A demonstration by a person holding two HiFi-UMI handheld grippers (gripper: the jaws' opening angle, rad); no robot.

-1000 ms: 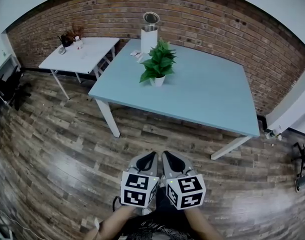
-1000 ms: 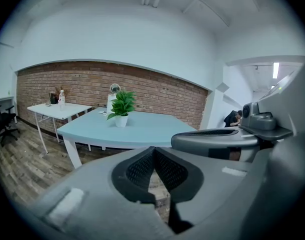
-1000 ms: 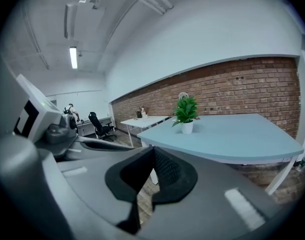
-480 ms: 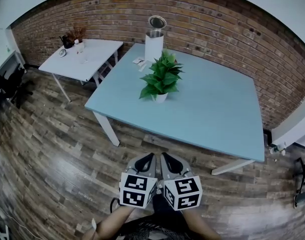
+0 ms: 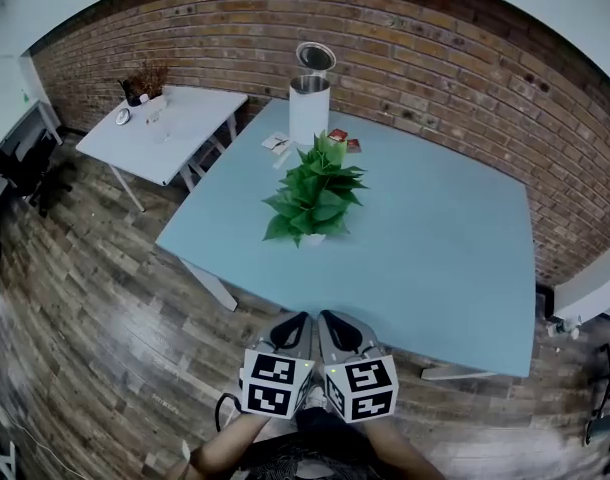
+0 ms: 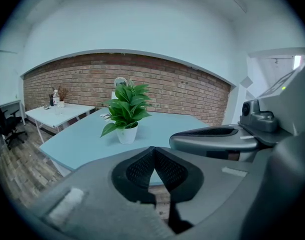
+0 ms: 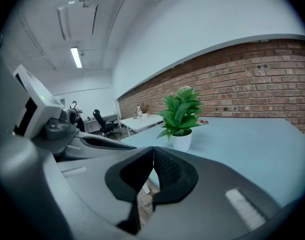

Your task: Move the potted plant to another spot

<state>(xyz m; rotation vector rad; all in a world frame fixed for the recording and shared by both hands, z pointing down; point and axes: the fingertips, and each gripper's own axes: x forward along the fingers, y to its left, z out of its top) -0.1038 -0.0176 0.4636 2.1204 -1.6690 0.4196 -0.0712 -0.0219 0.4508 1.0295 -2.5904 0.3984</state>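
Observation:
A leafy green plant in a small white pot (image 5: 311, 200) stands on the light blue table (image 5: 435, 258), left of its middle. My left gripper (image 5: 298, 321) and right gripper (image 5: 332, 319) are held side by side just short of the table's near edge, well apart from the plant. Both are shut and empty. The left gripper view shows the potted plant (image 6: 126, 115) ahead beyond the closed left gripper (image 6: 153, 149). From the right gripper view the potted plant (image 7: 181, 118) lies ahead and slightly right of the closed right gripper (image 7: 153, 149).
A tall white bin with a raised lid (image 5: 309, 98) stands at the table's far edge, with small cards and a red item (image 5: 337, 135) beside it. A white side table (image 5: 170, 123) with bottles stands at the left, near a black office chair (image 5: 20, 168). A brick wall runs behind.
Both grippers have moved forward together toward the blue table, still shut. The table and plant now appear closer and larger, and the table's near edge has reached the grippers.

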